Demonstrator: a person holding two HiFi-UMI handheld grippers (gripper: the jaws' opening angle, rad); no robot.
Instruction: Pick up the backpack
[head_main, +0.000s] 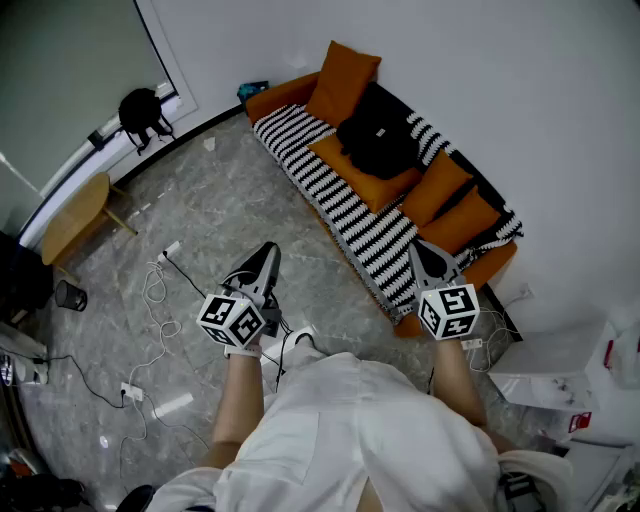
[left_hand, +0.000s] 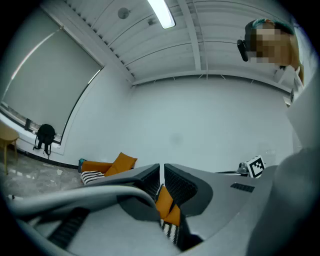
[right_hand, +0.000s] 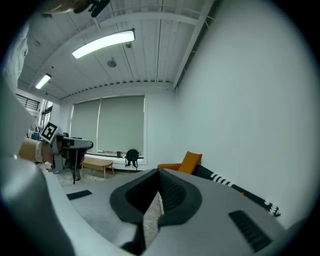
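A black backpack (head_main: 142, 112) rests on the window ledge at the far left of the room; it also shows small in the left gripper view (left_hand: 46, 135) and the right gripper view (right_hand: 132, 156). A second black bag-like bundle (head_main: 380, 133) lies on the orange sofa (head_main: 285, 97) among orange cushions (head_main: 345, 72). My left gripper (head_main: 268, 250) is held over the floor, its jaws shut and empty (left_hand: 161, 167). My right gripper (head_main: 421, 246) hovers near the sofa's front edge, also shut on nothing (right_hand: 159, 172). Both are far from either black bag.
A black-and-white striped blanket (head_main: 340, 205) covers the sofa seat. A low wooden bench (head_main: 72, 218) stands by the window. White cables and power strips (head_main: 155, 290) trail over the marble floor. A dark bin (head_main: 70, 295) stands at left, and white boxes (head_main: 560, 365) at right.
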